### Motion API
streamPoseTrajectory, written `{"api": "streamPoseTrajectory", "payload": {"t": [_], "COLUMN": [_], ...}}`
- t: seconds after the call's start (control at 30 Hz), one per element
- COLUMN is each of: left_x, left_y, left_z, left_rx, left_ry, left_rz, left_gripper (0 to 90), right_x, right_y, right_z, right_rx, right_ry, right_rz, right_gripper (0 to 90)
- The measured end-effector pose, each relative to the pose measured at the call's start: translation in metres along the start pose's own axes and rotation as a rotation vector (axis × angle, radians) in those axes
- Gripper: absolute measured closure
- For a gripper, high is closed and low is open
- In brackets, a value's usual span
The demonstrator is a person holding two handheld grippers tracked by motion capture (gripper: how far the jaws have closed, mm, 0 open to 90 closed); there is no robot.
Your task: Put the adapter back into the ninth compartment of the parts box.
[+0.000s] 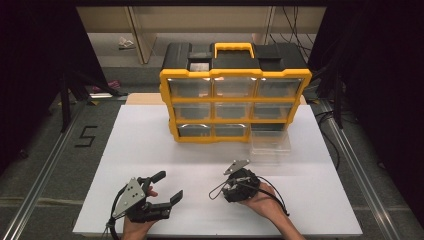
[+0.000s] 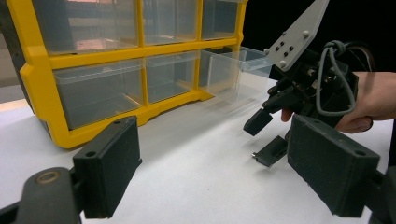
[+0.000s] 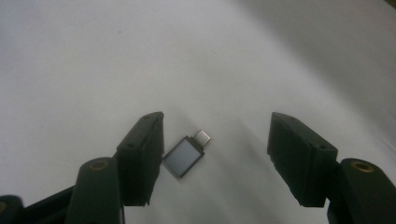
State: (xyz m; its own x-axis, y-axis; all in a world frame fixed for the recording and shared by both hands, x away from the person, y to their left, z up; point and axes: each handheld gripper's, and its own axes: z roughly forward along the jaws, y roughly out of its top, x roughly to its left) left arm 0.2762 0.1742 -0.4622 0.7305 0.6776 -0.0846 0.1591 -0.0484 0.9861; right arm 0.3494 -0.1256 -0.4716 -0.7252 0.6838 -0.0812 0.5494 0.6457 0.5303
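Observation:
A small silver USB adapter point(image 3: 186, 155) lies flat on the white table point(image 1: 200, 150), its plug end pointing up and right in the right gripper view. My right gripper point(image 3: 215, 126) points down over it, jaws open on either side; the adapter sits close beside the left pad point(image 3: 144, 154) and well apart from the other one. In the high view the right gripper point(image 1: 235, 186) is held at the front centre. My left gripper point(image 1: 170, 185) rests at the front left, open wide and holding nothing. From the left gripper view point(image 2: 215, 135) the right gripper point(image 2: 261, 139) hangs just above the table.
A yellow and black organizer point(image 1: 235, 100) with clear drawers stands at the back centre. One clear drawer point(image 1: 270, 145) is out on the table in front of the organizer's lower right bay. The table's edges run near both hands.

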Motion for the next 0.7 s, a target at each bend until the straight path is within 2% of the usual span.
{"api": "streamPoseTrajectory", "payload": {"t": [0.1,0.17,0.43,0.7], "left_x": [-0.0002,-0.0005,-0.0015,-0.0014], "left_y": [0.0,0.0,-0.0001,-0.0002], "left_z": [0.0001,0.0005,0.0011,0.0013], "left_rx": [0.002,0.004,0.008,0.01], "left_ry": [-0.002,-0.001,-0.006,-0.005], "left_rz": [0.002,0.005,0.014,0.015], "left_gripper": [17.2,17.2,17.4,17.5], "right_x": [-0.0005,-0.0014,-0.0054,-0.0068], "right_y": [-0.0006,-0.0012,-0.0025,-0.0019], "right_z": [0.0014,0.0014,-0.0017,-0.0022], "right_rx": [0.027,0.038,0.066,0.084], "right_ry": [-0.005,-0.002,0.026,0.067], "right_rz": [-0.02,-0.016,-0.037,-0.027], "right_gripper": [39.8,41.6,52.1,62.8]}}
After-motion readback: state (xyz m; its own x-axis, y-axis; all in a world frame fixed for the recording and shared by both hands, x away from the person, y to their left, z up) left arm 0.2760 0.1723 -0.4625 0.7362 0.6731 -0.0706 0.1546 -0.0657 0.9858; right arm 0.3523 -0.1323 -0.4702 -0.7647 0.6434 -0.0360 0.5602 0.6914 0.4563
